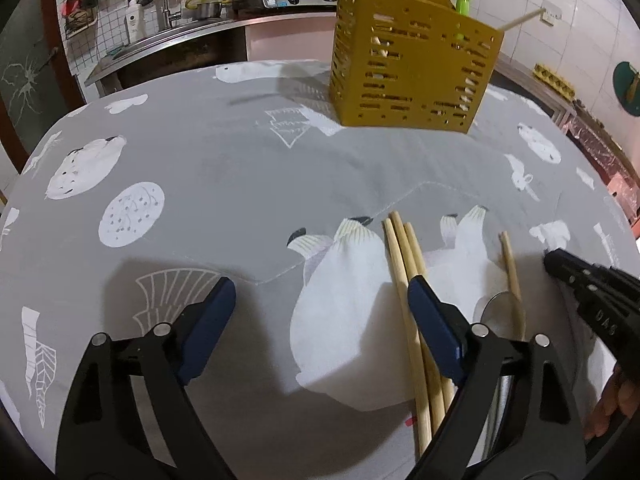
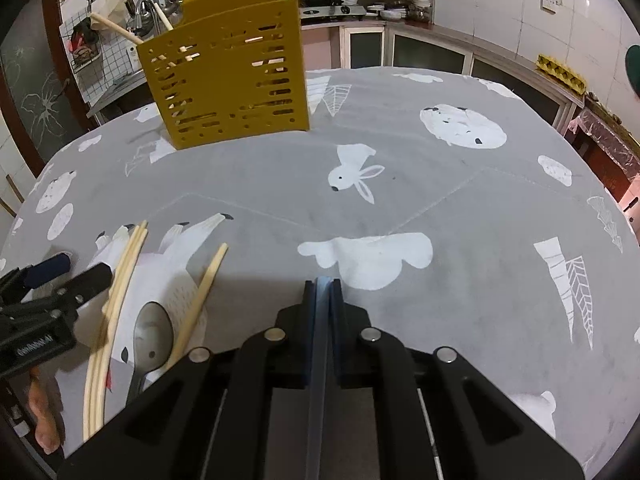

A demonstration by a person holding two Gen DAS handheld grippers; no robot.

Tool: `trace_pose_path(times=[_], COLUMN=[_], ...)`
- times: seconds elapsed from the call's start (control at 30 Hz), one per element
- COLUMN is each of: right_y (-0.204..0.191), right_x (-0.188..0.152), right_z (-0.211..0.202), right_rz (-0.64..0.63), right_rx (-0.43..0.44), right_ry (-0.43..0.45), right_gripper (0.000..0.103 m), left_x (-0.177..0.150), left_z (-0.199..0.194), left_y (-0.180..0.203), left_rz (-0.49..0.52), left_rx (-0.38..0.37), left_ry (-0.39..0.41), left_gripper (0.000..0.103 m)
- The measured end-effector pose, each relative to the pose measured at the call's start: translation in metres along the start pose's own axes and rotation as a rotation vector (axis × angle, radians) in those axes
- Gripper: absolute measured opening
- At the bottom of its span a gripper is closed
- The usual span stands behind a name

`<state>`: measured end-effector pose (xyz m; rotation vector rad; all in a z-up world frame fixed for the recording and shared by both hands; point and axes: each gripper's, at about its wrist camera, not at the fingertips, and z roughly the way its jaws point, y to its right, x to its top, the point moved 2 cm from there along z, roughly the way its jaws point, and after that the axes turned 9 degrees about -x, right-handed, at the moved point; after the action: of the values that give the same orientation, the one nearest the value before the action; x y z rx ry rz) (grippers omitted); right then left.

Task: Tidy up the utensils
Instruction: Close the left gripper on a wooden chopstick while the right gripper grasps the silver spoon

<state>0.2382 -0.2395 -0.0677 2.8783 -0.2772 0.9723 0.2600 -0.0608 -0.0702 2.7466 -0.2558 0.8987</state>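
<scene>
Lying beneath the spread left tool (image 1: 320, 300), three round wooden chopsticks (image 1: 404, 264) touch its 3 o'clock pad; right tool (image 2: 323, 280) pressed together, empty

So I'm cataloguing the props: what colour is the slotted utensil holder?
Mustard yellow utensil holder, clearest in the right wrist view.

Two wrist fisheye views, both angled steeply down over the table (image 1: 200, 184)

Each view is taken from close above the near edge, along its own gripper's fingers toward the far edge. The holder (image 1: 412, 76) (image 2: 232, 80), chopsticks (image 1: 416, 320) (image 2: 116, 300) and spoon (image 2: 150, 336) are shared; each gripper is seen in the other's view.
</scene>
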Motion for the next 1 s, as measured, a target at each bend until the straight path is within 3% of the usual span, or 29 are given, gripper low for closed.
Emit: trace_pose_path(times=[0.5, 0.63, 0.87, 1.0], right_y=[0.000, -0.001, -0.005, -0.003], right_x=[0.002, 0.007, 0.013, 0.016], right_z=[0.002, 0.006, 0.010, 0.011], right_rz=[0.003, -0.011, -0.046, -0.030], right_rx=[0.004, -0.005, -0.017, -0.007], right_ry=[-0.004, -0.013, -0.036, -0.038], right_gripper=[0.008, 0.008, 0.008, 0.008], left_x=[0.003, 0.011, 0.025, 0.028], left_z=[0.010, 0.015, 0.023, 0.026], left_y=[0.016, 0.018, 0.030, 0.034], left_rz=[0.036, 0.013, 0.025, 0.020], left_rx=[0.030, 0.023, -0.011, -0.029], left_ry=[-0.022, -0.028, -0.068, -0.083], left_gripper=[0.075, 0.063, 0.027, 0.013])
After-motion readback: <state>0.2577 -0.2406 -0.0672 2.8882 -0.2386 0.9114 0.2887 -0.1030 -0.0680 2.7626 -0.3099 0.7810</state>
